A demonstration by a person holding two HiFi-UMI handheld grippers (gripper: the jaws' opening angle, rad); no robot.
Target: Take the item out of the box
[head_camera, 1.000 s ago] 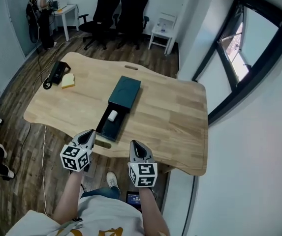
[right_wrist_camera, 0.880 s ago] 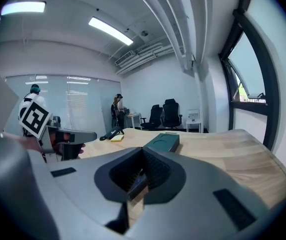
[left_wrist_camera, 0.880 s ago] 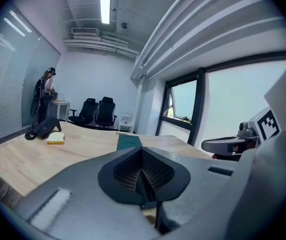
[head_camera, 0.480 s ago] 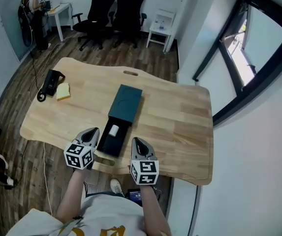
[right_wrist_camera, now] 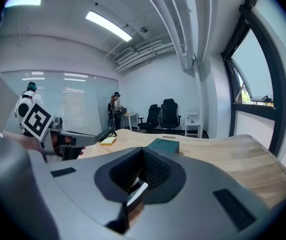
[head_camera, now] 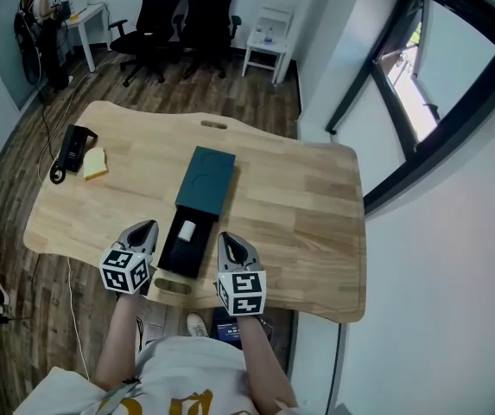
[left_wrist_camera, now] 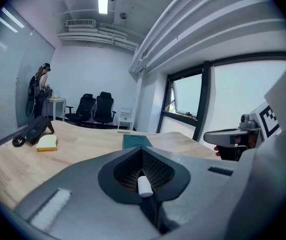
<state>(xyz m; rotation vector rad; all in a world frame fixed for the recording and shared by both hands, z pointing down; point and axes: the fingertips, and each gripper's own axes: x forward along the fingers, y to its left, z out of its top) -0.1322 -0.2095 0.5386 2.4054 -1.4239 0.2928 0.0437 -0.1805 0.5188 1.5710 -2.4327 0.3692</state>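
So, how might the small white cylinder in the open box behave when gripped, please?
The white cylinder looks round, so it may roll within the tray. Being small, it is probably light, and could slip if pinched off-centre.

Bright, even light; fisheye-warped edges.

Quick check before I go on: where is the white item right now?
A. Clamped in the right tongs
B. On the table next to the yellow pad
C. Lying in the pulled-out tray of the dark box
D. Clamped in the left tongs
C: the white item lies in the tray slid out of the dark box, with the left tongs and right tongs flanking it, both empty.
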